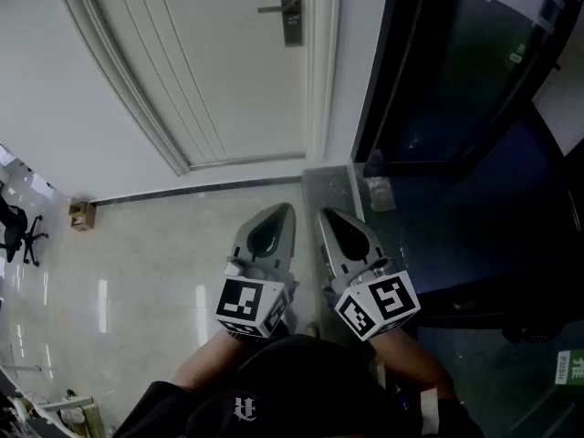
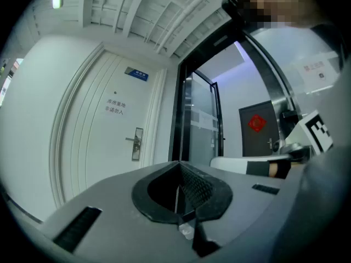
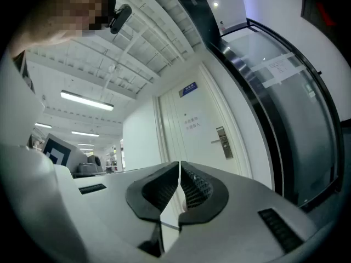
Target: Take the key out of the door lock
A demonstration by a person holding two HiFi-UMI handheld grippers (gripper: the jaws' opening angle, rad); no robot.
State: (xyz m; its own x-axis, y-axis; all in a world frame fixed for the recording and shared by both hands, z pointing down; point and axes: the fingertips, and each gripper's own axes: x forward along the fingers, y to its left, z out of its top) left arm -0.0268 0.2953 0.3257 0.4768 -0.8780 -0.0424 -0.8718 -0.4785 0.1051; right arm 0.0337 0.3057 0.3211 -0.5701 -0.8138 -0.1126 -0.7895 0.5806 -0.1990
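A white door carries a dark lock plate [image 1: 290, 9] with a lever handle; the same lock plate [image 2: 137, 143] shows small in the left gripper view, and the lock plate [image 3: 223, 142] in the right gripper view. No key can be made out at this distance. My left gripper [image 1: 281, 210] and right gripper [image 1: 330, 215] are held side by side close to my body, well short of the door. Both are shut with nothing between the jaws. The left gripper [image 2: 178, 169] and right gripper [image 3: 179, 169] point toward the door.
A dark-framed glass door [image 1: 456, 71] stands to the right of the white door. A small cardboard box [image 1: 82, 215] sits by the wall at left, an office chair [image 1: 18, 231] further left. A shiny tiled floor [image 1: 155, 263] lies between me and the door.
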